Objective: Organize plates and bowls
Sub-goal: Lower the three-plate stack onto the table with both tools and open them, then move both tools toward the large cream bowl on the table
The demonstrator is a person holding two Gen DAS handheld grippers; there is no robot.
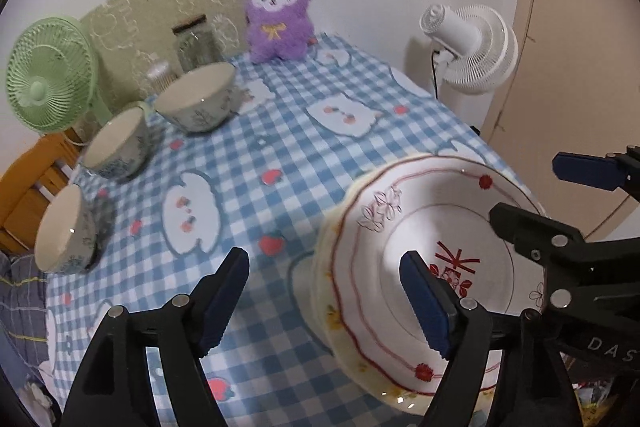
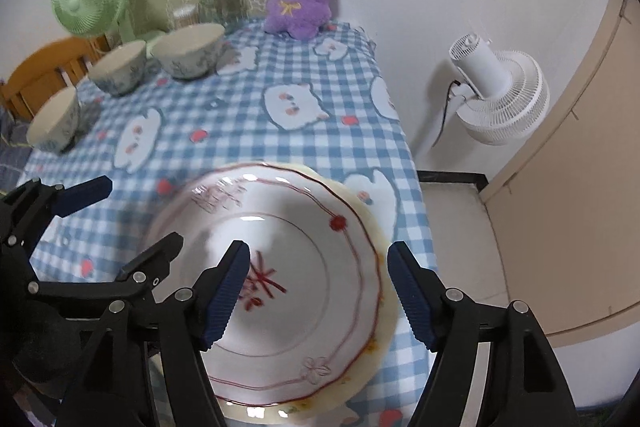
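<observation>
The surface point(image 1: 320, 115) is covered by a blue-and-white checked cloth printed with white cats and red strawberries. Along its far left side three cream-lined ceramic bowls with grey-blue leaf patterns stand in a row, each apart from the next: a large bowl point(image 1: 198, 99), a middle bowl point(image 1: 116, 147) and a near bowl point(image 1: 66, 231). Behind them stand a green mesh-guard fan point(image 1: 50, 75), a clear glass jar point(image 1: 196, 47) with a dark lid, and a green patterned board point(image 1: 168, 11) leaning on the wall. A purple plush toy point(image 1: 278, 15) sits at the far edge. A white fan point(image 1: 472, 43) stands on the floor off the right side.

At the near right corner lies a white scalloped plate point(image 1: 400, 227) with red line work and flower motifs, stacked on a cream plate point(image 2: 384, 311) whose rim shows beneath it.

The left tongs point(image 1: 324, 307) stand wide apart above the stack's left edge, holding nothing. The right tongs point(image 2: 320, 295) likewise gape over the right rim, with no pad pressing on it. Pads are ribbed and dark blue on black frames.
</observation>
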